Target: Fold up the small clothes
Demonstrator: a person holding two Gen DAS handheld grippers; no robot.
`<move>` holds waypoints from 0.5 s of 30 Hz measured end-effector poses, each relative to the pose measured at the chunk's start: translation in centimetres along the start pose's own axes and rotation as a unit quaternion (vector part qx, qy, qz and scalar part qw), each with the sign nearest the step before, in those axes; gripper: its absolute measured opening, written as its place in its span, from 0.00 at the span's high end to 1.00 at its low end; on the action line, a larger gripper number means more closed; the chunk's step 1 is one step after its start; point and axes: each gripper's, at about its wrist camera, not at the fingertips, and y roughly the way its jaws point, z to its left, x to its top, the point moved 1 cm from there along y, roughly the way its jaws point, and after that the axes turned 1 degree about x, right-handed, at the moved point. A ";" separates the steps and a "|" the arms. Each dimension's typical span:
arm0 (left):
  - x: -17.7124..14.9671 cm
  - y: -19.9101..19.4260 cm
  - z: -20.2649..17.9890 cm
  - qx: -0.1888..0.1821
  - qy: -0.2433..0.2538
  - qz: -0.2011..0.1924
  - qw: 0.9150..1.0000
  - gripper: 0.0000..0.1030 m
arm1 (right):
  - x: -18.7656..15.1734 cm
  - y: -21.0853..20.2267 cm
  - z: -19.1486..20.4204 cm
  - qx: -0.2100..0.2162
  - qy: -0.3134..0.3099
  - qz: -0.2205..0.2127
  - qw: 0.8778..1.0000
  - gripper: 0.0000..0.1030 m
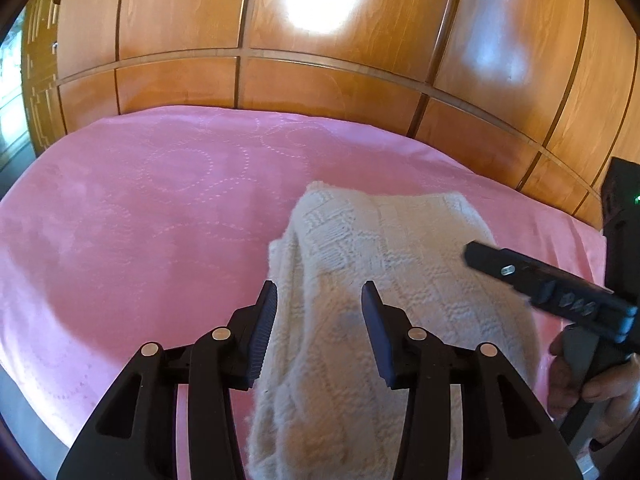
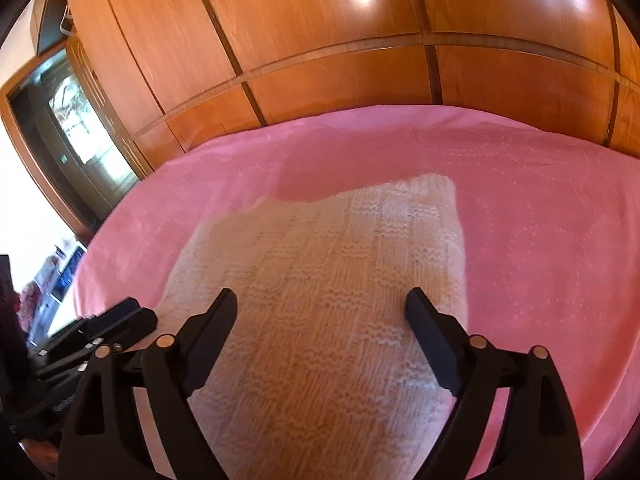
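A cream knitted garment [image 1: 384, 280] lies folded into a narrow block on the pink bedspread [image 1: 140, 220]. My left gripper [image 1: 320, 300] is open, its fingers astride the garment's left edge, holding nothing. In the right wrist view the same garment [image 2: 320, 280] runs away from me on the bedspread [image 2: 540, 240]. My right gripper [image 2: 322, 304] is open above the garment's near end, empty. The right gripper's finger [image 1: 540, 284] shows at the right of the left wrist view, over the garment's right side. The left gripper [image 2: 100, 328] shows at the lower left of the right wrist view.
A glossy wooden wardrobe wall [image 1: 320, 60] stands right behind the bed, and it also fills the top of the right wrist view [image 2: 360, 40]. A mirror or glass door [image 2: 72, 128] is at the left. The person's hand [image 1: 588, 380] holds the right gripper.
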 end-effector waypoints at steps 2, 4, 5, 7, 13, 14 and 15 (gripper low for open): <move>-0.2 -0.1 0.2 0.002 -0.001 0.002 1.000 0.58 | -0.1 -0.9 -0.9 0.003 0.018 -0.006 1.000 0.10; -0.4 0.0 0.4 0.000 -0.004 0.005 1.000 0.51 | -0.1 -1.4 -1.6 0.010 0.034 -0.006 0.999 0.08; -0.5 -0.1 0.6 0.000 -0.008 0.002 1.000 0.41 | -0.3 -1.6 -2.2 0.014 0.047 -0.003 0.999 0.07; -0.6 -0.2 0.8 -0.003 -0.014 -0.001 1.000 0.36 | -0.5 -1.7 -3.1 0.020 0.067 0.002 0.998 0.07; -1.3 1.1 1.7 -0.020 -0.029 0.026 0.999 0.32 | -1.8 -0.7 -6.3 0.076 0.147 0.033 0.986 0.06; -1.4 1.5 2.0 -0.034 -0.035 0.034 0.998 0.31 | -1.9 -0.4 -6.6 0.083 0.155 0.039 0.984 0.06; -1.5 2.1 2.4 -0.049 -0.038 0.042 0.997 0.31 | -2.2 0.0 -6.9 0.086 0.163 0.045 0.982 0.06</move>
